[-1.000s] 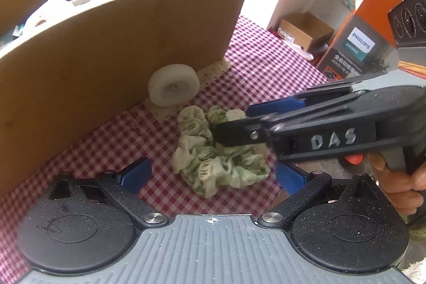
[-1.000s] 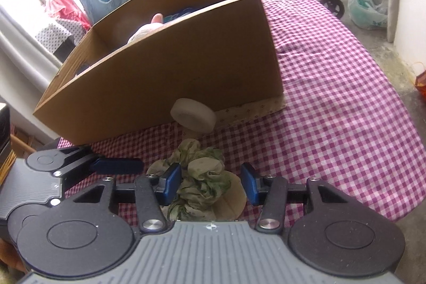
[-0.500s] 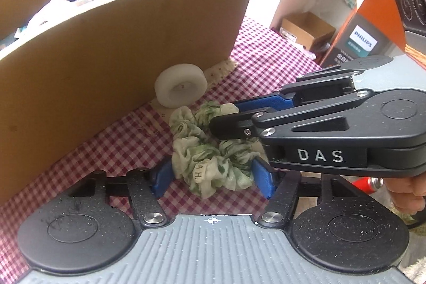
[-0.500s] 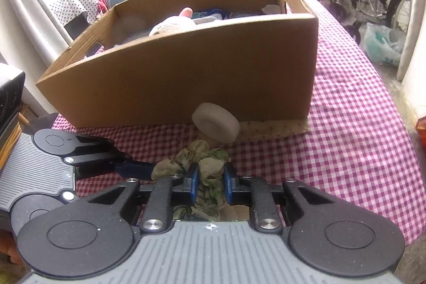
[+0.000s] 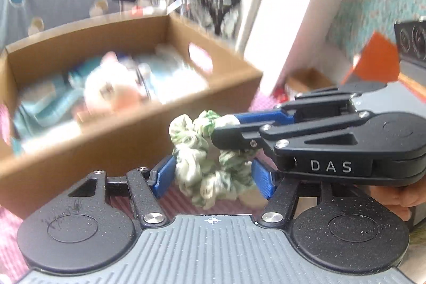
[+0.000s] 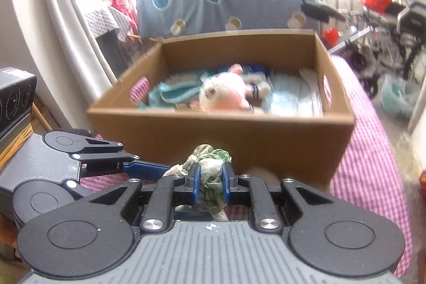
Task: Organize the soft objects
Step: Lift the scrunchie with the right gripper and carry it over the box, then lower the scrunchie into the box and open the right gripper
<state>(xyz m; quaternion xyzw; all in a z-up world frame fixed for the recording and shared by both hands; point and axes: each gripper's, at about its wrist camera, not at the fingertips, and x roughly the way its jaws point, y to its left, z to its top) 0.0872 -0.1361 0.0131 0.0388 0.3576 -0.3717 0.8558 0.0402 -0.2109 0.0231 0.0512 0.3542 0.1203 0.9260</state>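
Scrunchie (image 6: pixel 211 175), green and white, hangs in the air just in front of the box's (image 6: pixel 221 135) near wall, above the checked cloth (image 6: pixel 368 167). From my left, my left gripper (image 5: pixel 213 175) stands fairly wide, its blue pads on either side of the scrunchie's lower folds; I cannot tell whether they touch. My right gripper (image 6: pixel 210 182) is pinched narrow on the fabric and carries it. Inside the box lie a white-and-pink plush (image 6: pixel 226 95) and pale blue soft items (image 6: pixel 286 97).
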